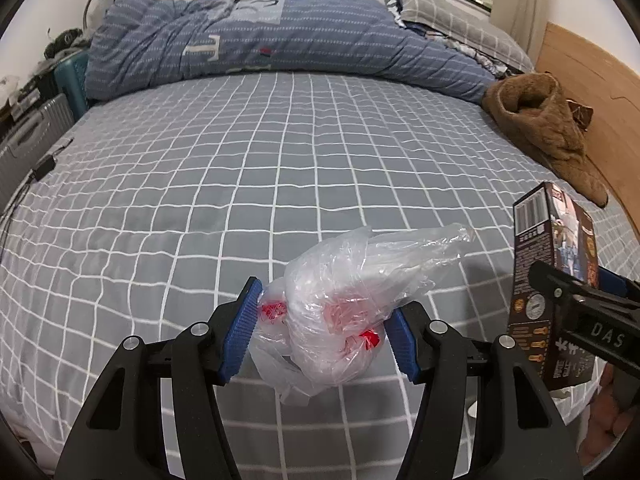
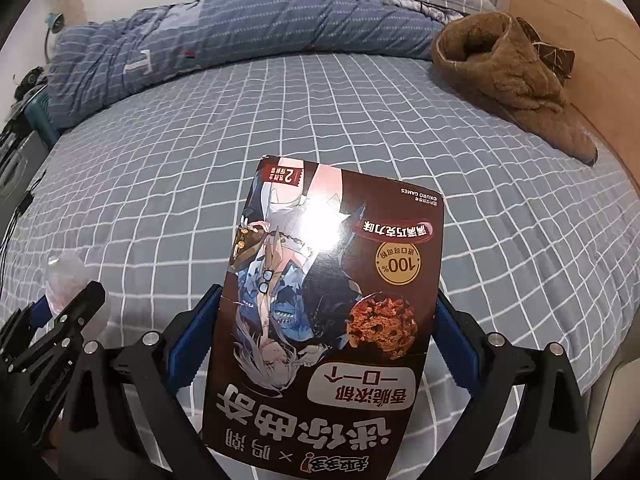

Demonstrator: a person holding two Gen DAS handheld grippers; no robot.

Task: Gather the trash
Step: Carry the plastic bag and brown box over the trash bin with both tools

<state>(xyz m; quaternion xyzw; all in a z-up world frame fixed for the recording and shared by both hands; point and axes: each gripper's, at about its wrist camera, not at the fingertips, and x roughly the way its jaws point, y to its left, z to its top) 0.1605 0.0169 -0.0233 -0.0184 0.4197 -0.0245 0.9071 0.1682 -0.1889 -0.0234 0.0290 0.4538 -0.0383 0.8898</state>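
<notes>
Your bed (image 1: 256,168) wears a grey checked sheet, with a blue quilt (image 1: 248,40) bearing a "T" bunched at its far side. Your right hand-held gripper (image 2: 324,340) clamps a brown cookie box (image 2: 332,300) above the bed, seen upside down, reading "KURO GAMES" and "100%". Your left hand-held gripper (image 1: 320,328) pinches a clear plastic bag (image 1: 344,300) with red print, too crumpled to read.

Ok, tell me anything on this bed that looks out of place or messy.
A brown fuzzy garment lies crumpled by the headboard, and the blue quilt is bunched in a heap along the far side. The grid sheet is otherwise unspoiled, with no spills.
</notes>
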